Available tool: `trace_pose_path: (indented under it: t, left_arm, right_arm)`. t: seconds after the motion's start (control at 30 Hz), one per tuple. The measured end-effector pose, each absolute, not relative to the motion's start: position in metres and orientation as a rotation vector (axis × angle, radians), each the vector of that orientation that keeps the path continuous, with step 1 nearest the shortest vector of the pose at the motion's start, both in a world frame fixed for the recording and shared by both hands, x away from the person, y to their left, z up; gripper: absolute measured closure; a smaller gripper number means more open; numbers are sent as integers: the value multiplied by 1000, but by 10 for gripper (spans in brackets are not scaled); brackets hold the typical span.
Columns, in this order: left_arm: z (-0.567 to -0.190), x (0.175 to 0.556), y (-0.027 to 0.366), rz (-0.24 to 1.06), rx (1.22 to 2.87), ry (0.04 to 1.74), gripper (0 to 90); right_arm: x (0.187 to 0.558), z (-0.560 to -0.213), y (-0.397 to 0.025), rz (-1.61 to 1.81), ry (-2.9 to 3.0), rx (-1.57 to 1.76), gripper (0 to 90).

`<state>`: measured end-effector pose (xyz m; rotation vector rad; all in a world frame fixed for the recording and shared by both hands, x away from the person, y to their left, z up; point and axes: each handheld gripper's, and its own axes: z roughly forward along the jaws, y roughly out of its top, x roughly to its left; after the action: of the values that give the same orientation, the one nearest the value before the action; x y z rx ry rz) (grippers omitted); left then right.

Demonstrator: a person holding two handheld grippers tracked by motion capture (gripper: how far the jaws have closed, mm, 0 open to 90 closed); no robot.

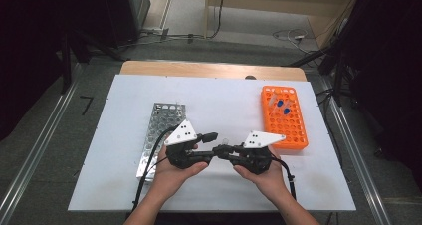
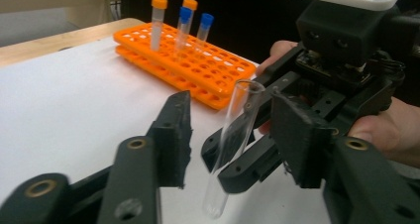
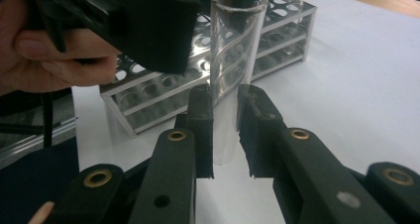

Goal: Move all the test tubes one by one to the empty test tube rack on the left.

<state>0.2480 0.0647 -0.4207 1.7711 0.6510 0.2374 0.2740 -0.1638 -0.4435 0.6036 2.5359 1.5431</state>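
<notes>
Between fingers (image 3: pixel 257 130) — glass tube (image 3: pixel 230 75) upright, mouth up

The glass tube (image 3: pixel 232 80) is clear and empty, with its open end up. It stands almost straight, leaning toward 1 o'clock, above the white table's middle.

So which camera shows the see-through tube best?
The left gripper view: the whole tube shows, open top to rounded bottom. The right gripper view shows it close, pinched by the right hand-held gripper. The high view shows a tiny speck.
</notes>
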Motion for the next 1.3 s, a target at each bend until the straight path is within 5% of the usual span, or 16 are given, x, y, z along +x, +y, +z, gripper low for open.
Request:
trace_pose_path:
  t: [0.37, 0.77, 1.3]
  left_arm:
    - [-424, 247, 57, 232, 1814, 632, 721]
    - [-423, 247, 60, 264, 1812, 631, 762]
    - [-410, 259, 88, 352, 1747, 732, 763]
  right_arm:
    - [270, -445, -157, 1545, 2575, 575, 741]
    - [271, -445, -158, 1556, 2593, 578, 726]
    - [270, -439, -201, 1567, 2456, 630, 105]
